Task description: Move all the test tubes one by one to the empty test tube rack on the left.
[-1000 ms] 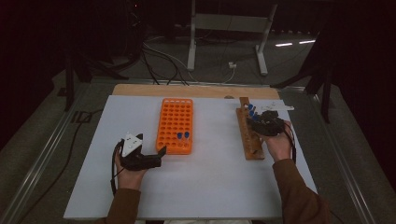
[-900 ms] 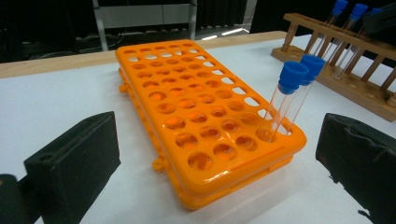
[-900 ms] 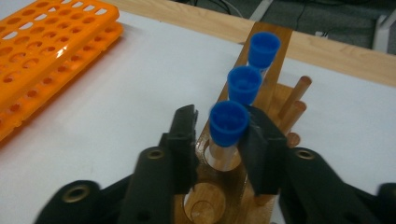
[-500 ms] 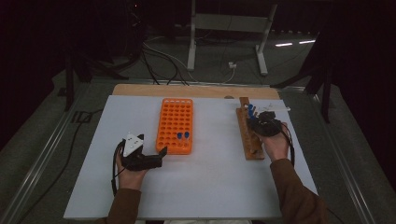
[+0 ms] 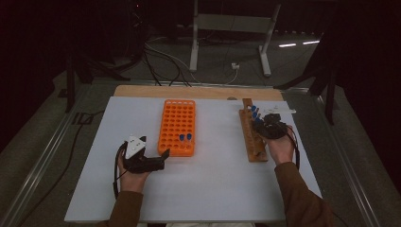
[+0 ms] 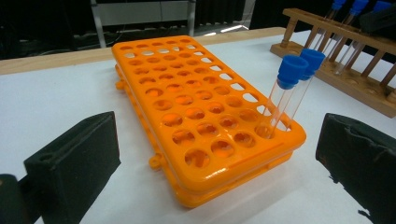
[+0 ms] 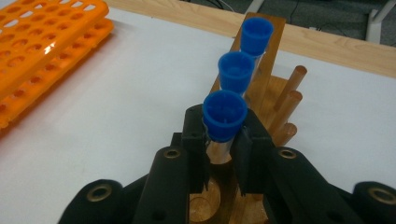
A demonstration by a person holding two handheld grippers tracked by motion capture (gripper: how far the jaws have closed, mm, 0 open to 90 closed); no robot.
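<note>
R claw [image 7: 223, 151] clamped on blue-capped tube [image 7: 224, 116] in wooden rack [image 5: 250, 137]; L claw [image 6: 219, 158] apart, bare mat around.

Bare white table [image 5: 217, 184] lies open between the orange rack [image 5: 178, 126] and the wooden rack [image 5: 250, 137].

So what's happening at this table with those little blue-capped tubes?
A person is working with a gripper in each hand. The right gripper has just closed its jaws on a blue-capped test tube that stands in the wooden rack, nearest of three tubes in a row there. Two more tubes already stand in a corner of the orange rack. The left gripper rests open on the white table beside the orange rack, holding nothing.
</note>
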